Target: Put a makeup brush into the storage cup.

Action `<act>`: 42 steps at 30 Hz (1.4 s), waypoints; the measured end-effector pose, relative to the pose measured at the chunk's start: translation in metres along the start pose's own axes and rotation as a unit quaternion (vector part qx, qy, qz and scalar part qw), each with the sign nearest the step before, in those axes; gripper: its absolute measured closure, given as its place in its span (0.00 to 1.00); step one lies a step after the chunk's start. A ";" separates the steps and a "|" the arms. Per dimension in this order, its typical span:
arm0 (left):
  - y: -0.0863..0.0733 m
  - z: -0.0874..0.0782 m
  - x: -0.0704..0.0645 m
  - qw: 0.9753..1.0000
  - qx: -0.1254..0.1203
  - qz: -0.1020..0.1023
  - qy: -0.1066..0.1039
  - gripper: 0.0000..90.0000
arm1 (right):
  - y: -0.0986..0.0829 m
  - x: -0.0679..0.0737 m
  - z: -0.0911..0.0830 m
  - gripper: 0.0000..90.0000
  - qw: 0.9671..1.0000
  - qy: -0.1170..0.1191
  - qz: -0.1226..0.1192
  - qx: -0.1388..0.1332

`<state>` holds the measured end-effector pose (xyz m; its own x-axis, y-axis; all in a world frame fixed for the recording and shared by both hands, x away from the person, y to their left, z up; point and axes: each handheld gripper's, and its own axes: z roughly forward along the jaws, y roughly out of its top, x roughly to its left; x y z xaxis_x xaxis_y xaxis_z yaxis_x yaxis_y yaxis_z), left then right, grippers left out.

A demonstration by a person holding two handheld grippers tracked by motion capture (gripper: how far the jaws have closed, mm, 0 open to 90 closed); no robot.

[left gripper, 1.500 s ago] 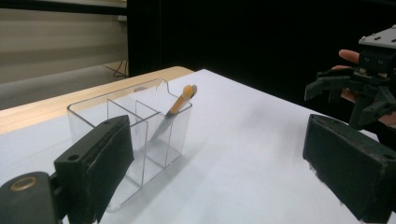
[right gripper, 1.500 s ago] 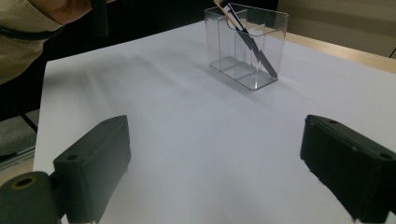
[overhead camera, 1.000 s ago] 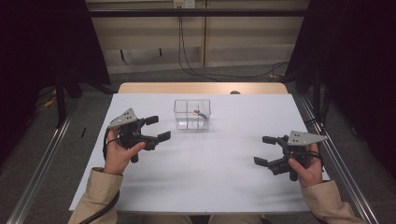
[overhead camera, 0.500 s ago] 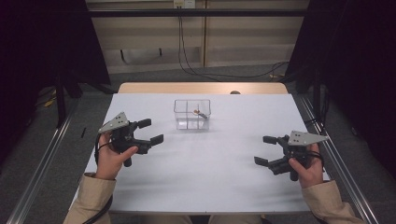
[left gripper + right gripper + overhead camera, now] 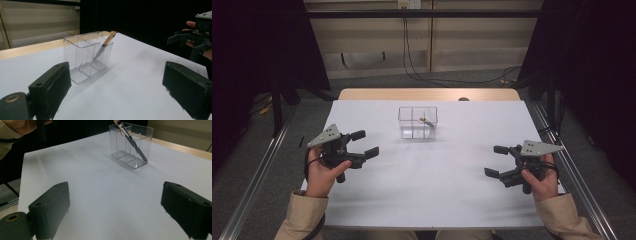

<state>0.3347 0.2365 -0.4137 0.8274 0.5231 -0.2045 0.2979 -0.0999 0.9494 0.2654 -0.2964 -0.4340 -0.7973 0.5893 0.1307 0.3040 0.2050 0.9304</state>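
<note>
Both grippers' jaws gape wide and empty, well short of the clear divided holder (image 5: 87, 56), whose light, slim knife (image 5: 103, 48) looks best pinched at its yellow handle (image 5: 110, 37).

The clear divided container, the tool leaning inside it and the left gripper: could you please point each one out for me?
clear divided container (image 5: 82, 65), left gripper view, on its front wall.
tool (image 5: 109, 39), left gripper view, on its tan handle.
left gripper (image 5: 365, 143), high view, midway between its jaw tips.
</note>
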 end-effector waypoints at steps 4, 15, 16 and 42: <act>-0.003 -0.004 0.000 1.000 0.001 -0.002 0.001 0.09 | 0.000 0.000 0.000 0.09 1.000 0.001 0.000 0.000; -0.006 -0.015 0.000 1.000 -0.002 -0.005 0.008 0.09 | 0.000 0.000 0.000 0.09 1.000 0.001 -0.002 0.002; -0.006 -0.016 0.000 1.000 -0.002 -0.005 0.009 0.09 | 0.000 0.000 0.000 0.09 1.000 0.001 -0.001 0.002; -0.007 -0.027 -0.002 1.000 -0.009 -0.007 0.011 0.09 | -0.001 0.000 0.001 0.08 1.000 0.001 -0.004 0.005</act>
<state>0.3180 0.2586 -0.4135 0.8122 0.5436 -0.2120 0.3000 -0.0774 0.9508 0.2654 -0.2954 -0.4348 -0.8011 0.5856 0.1239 0.3026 0.2177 0.9279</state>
